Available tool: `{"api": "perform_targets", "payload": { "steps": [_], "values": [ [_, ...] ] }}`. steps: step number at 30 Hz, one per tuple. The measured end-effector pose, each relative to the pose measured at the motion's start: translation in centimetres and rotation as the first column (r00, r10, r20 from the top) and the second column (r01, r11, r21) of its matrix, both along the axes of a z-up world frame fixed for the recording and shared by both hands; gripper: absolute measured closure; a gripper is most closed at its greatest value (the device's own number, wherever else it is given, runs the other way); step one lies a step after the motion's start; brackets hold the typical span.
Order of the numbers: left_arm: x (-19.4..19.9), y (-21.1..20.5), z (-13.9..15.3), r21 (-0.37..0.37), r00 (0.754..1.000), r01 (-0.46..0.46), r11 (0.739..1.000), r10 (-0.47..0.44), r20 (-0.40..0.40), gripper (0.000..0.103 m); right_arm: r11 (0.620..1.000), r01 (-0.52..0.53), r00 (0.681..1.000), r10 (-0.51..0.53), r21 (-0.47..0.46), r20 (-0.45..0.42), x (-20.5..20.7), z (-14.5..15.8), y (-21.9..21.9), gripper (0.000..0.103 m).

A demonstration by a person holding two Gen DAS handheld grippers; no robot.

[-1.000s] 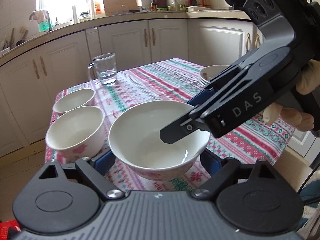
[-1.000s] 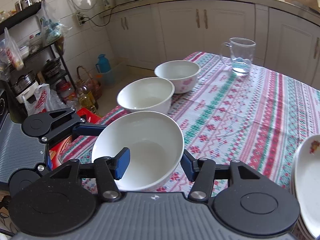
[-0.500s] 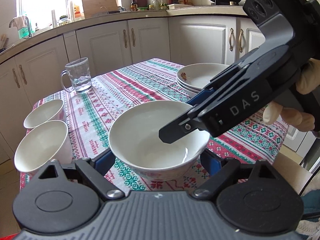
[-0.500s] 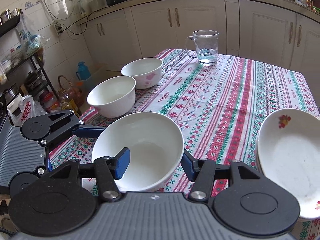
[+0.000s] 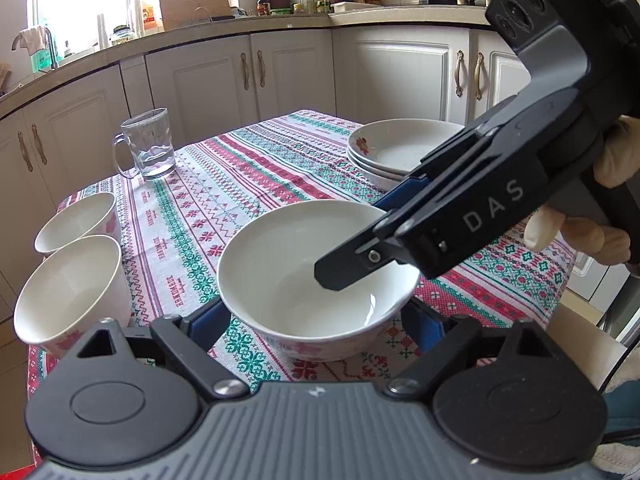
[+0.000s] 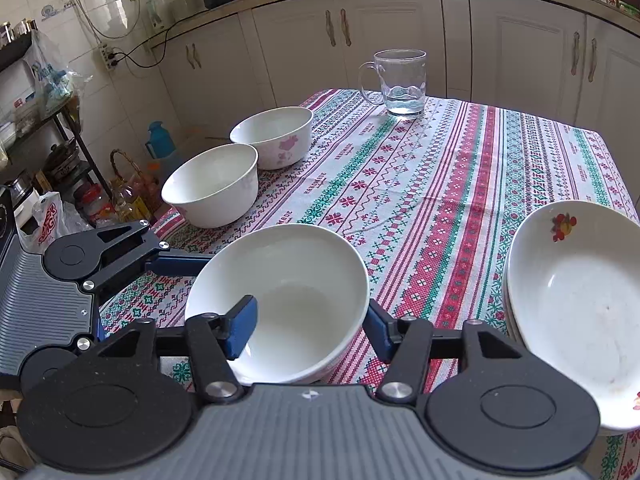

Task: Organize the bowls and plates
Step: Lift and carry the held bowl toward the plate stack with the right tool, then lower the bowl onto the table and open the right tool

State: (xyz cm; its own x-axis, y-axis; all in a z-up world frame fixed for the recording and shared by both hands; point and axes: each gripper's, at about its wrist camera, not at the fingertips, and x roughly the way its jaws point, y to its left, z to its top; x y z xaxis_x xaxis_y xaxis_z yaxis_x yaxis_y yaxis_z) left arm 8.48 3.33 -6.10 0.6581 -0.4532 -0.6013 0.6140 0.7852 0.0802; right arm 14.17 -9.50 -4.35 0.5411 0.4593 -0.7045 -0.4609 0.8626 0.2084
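two bowls (image 5: 72, 280): loose at table's left edge, side by side, not nested yet.
my left gripper (image 5: 316, 322): jaws just opened wider, pads straddle the bowl (image 5: 316, 276), not pressing.
my right gripper (image 6: 310, 330): jaws just opening, rim between fingers, grip letting go.
bowl: set down on cloth, front centre.
plates (image 5: 396, 152): stacked, right side.
left: nest three bowls.

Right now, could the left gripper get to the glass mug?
Probably yes: the left gripper, jaws just opening, straddles the near bowl, and only bare tablecloth lies before the mug.
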Motion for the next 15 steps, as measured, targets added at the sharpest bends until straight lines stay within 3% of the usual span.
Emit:
{"api": "perform_targets", "payload": {
  "steps": [1,3,5,10,15],
  "values": [
    [-0.2,0.0,0.1,0.000,1.000,0.004,1.000,-0.004,0.005,0.005,1.000,-0.001,1.000,0.001,0.004,-0.003,0.0,0.0,0.0,0.033],
    [-0.5,0.0,0.2,0.006,1.000,0.005,1.000,-0.005,0.017,0.004,1.000,-0.004,1.000,0.004,0.006,0.012,-0.1,0.1,0.1,0.015],
    [-0.8,0.2,0.2,0.011,1.000,0.003,1.000,-0.003,0.013,0.003,1.000,0.000,0.999,0.000,0.005,0.033,-0.3,0.4,0.2,0.007],
    [-1.5,1.2,0.5,0.007,1.000,-0.020,1.000,0.020,0.001,0.003,1.000,0.008,0.999,-0.008,0.004,0.054,-0.6,0.9,0.2,0.000],
    [-2.2,2.7,1.0,0.010,0.998,-0.069,0.998,0.069,-0.001,0.003,1.000,0.001,0.998,-0.001,-0.006,0.064,-0.7,1.1,0.5,0.000]
  ]
}}
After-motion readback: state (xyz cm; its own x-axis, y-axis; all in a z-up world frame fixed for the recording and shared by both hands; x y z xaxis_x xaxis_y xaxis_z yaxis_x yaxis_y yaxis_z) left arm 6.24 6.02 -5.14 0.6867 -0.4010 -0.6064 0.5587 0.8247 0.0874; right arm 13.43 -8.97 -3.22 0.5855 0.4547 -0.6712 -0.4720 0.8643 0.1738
